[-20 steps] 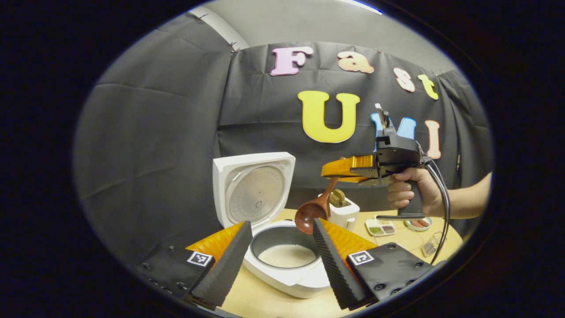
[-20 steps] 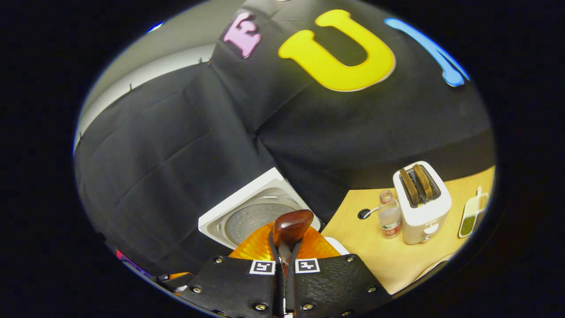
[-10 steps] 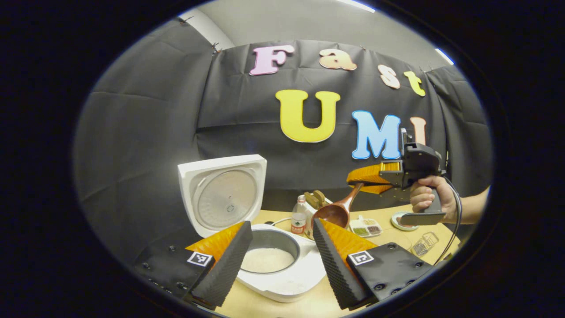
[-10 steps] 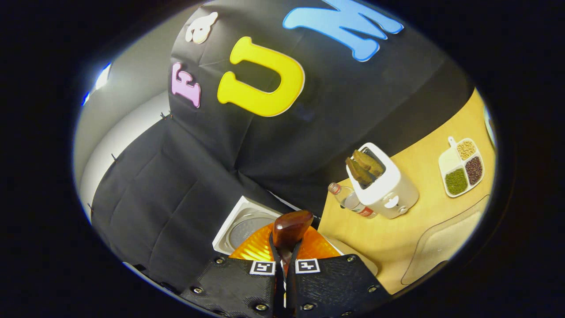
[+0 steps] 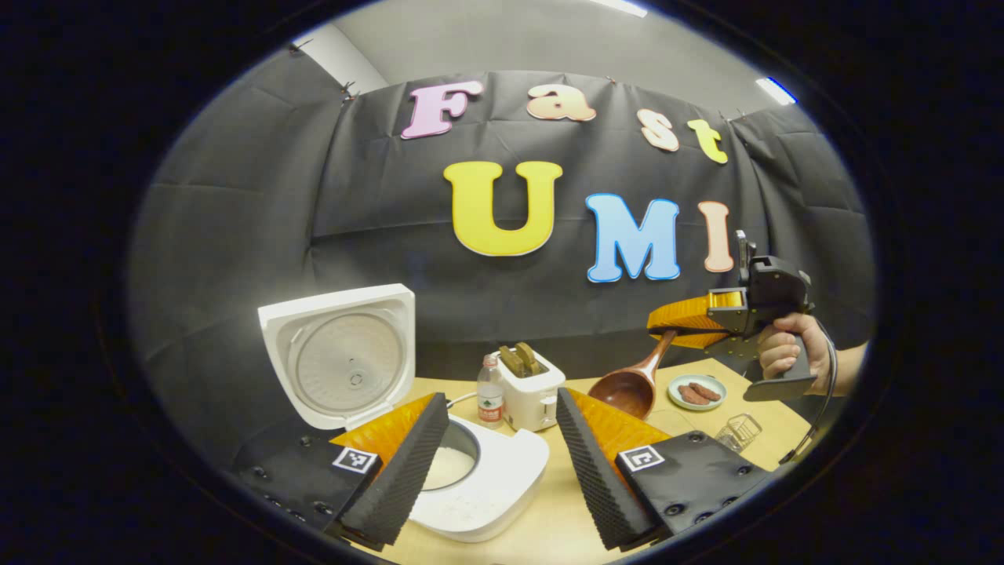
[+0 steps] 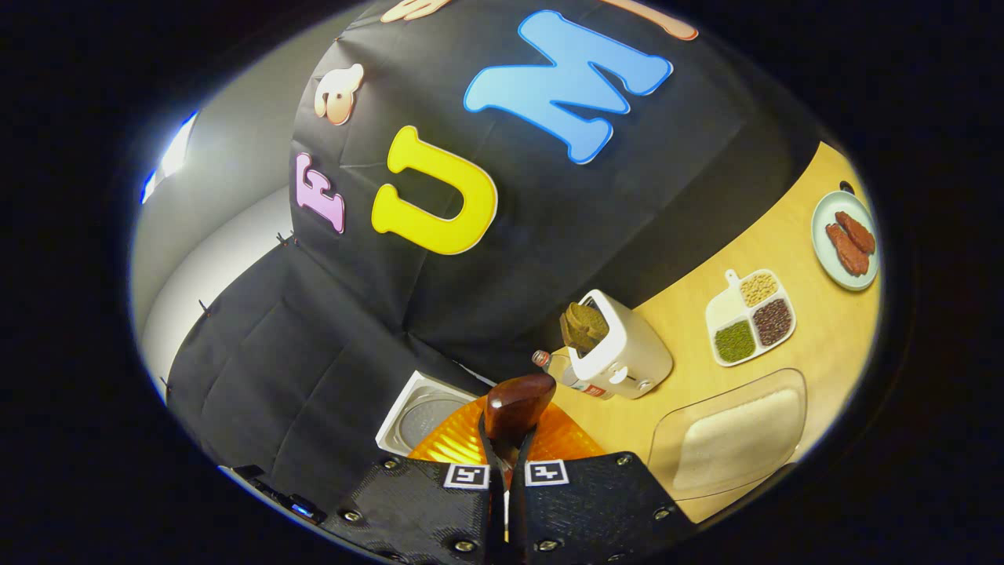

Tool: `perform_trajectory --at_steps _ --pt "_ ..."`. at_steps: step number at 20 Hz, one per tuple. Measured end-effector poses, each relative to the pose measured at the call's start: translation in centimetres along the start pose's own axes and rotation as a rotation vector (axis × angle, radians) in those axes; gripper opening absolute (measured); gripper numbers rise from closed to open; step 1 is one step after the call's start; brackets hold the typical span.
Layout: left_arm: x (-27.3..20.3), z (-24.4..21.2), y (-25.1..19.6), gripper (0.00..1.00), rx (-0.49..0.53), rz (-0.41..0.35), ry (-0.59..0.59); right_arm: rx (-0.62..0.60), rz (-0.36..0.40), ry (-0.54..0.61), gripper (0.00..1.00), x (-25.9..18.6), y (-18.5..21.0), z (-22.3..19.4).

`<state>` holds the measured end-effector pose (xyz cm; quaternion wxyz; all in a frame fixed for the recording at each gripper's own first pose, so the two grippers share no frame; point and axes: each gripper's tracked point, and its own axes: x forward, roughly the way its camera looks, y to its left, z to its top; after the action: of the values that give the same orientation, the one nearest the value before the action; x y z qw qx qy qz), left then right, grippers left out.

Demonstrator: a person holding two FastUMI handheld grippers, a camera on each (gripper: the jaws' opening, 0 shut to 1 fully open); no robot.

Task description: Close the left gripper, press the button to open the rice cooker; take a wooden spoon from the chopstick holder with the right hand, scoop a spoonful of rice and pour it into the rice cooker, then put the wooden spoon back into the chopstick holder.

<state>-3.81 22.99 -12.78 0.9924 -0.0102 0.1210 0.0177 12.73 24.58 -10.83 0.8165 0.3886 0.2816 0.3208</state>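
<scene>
Holding the spoon [image 5: 627, 384] in my right gripper [image 5: 682, 326], I see little of its handle in the right gripper view: only the butt end [image 6: 518, 400] pokes up between the fingers, which are pressed together on it. The bowl hangs low and tilted, above the table [image 5: 549, 526] and right of the toaster [image 5: 532, 388]; whether it carries rice I cannot tell. My right hand [image 5: 784, 357] grips the handle, fingers pointing left. My left gripper [image 5: 498, 455] is spread wide and holds nothing, one finger covering part of the cooker [image 5: 486, 486], whose lid [image 5: 341, 353] stands up. Rice shows in the pot [image 5: 449, 464]. The rice tray [image 6: 733, 439] is cut off at the edge.
</scene>
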Motion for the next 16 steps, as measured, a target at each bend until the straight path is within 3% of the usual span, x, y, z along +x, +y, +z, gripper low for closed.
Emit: perform_trajectory --at_steps 4,8,9,10,16 --pt "0.4 0.1 -3.8 1.00 -0.003 -0.039 0.000 0.016 -0.027 -0.035 0.02 -3.9 -2.0 2.0" --pt "0.7 -0.1 -7.1 0.96 0.020 -0.070 0.011 0.016 -0.062 -0.076 0.03 -7.5 -4.4 4.1" --pt "0.8 0.0 -7.8 1.00 0.025 -0.076 0.012 0.010 -0.078 -0.085 0.02 -8.4 -5.3 4.6" --pt "0.8 0.1 -8.5 0.96 0.028 -0.081 0.013 0.003 -0.097 -0.090 0.02 -9.4 -6.1 5.1" --pt "1.5 0.7 -11.7 1.00 0.038 -0.104 0.012 -0.061 -0.230 -0.139 0.02 -14.6 -11.7 7.9"
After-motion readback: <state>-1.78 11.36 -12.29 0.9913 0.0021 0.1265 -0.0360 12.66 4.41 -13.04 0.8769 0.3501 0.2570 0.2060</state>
